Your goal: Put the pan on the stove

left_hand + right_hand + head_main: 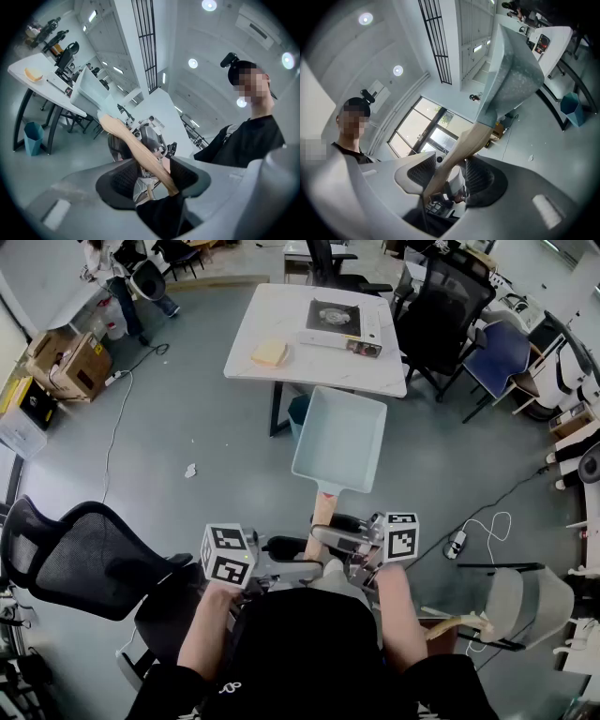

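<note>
A pale blue square pan (339,439) with a wooden handle (321,521) hangs in the air in front of me, short of the white table (272,315). The portable stove (339,324) sits on that table with nothing on its burner. My left gripper (292,547) and right gripper (336,534) face each other, each shut on the handle from its own side. In the left gripper view the handle (136,147) crosses slantwise between the pads of the left gripper (150,173). In the right gripper view the handle (464,150) runs up from the right gripper (450,174) to the pan (513,79).
A yellow sponge (269,352) lies on the table left of the stove. A teal bin (298,413) stands under the table. Black office chairs stand at my left (84,559) and right of the table (450,306). Cardboard boxes (66,362) and a floor cable are on the left.
</note>
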Demonstrator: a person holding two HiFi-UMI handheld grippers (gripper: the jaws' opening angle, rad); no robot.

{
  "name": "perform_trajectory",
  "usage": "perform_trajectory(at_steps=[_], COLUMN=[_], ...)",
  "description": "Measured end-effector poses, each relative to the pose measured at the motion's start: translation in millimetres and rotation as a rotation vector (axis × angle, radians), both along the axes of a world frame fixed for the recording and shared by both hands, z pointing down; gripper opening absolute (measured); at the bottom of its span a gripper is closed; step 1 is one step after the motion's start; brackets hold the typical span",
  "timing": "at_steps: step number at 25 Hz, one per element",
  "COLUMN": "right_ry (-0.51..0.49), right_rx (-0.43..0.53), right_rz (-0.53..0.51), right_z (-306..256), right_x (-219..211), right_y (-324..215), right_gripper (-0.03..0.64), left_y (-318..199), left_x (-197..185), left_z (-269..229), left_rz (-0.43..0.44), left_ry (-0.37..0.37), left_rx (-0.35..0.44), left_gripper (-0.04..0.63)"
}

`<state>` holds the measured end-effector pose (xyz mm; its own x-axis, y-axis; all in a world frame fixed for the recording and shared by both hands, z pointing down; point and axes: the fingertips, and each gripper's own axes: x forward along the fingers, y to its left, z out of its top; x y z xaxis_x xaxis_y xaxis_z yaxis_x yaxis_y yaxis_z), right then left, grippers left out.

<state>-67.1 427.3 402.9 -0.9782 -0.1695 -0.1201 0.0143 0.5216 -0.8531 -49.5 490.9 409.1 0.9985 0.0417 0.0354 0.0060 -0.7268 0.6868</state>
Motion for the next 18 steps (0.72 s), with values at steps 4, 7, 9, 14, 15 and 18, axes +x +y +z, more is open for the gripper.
perform_trajectory(at_steps=[4, 7, 9, 14, 15, 18], right_ry=[0.000, -0.001, -0.004, 0.005, 0.009, 0.015], right_rx=[0.002, 0.007, 0.005, -0.018, -0.020, -0.027], right_rz=[-0.003, -0.005, 0.001, 0.021, 0.024, 0.038], right_z=[0.0, -2.0, -2.7, 2.9, 3.9, 5.1], right_x=[-2.7, -5.7, -8.2, -9.5, -8.8, -4.9], right_y=[2.6, -0.1, -5.8, -11.9, -13.2, -21.7], right_gripper=[0.206, 0.206, 0.207, 0.209, 0.209, 0.210], left_y=[2.7, -0.1, -5.5, -11.3, -12.6, -21.0], left_x=[-2.7, -5.3, -7.9, -8.5, -8.1, -4.5], left_z=[0.7, -1.0, -2.0, 2.3, 3.4, 4.3], left_rz=[-0.009, -0.014, -0.016, -0.009, -0.006, 0.002], left_ry=[-0.008, -0.009, -0.008, -0.011, -0.010, -0.007], left_rx=[-0.019, -0.014, -0.010, -0.022, -0.025, -0.032], left_gripper=[0.224, 0.224, 0.224, 0.225, 0.225, 0.227])
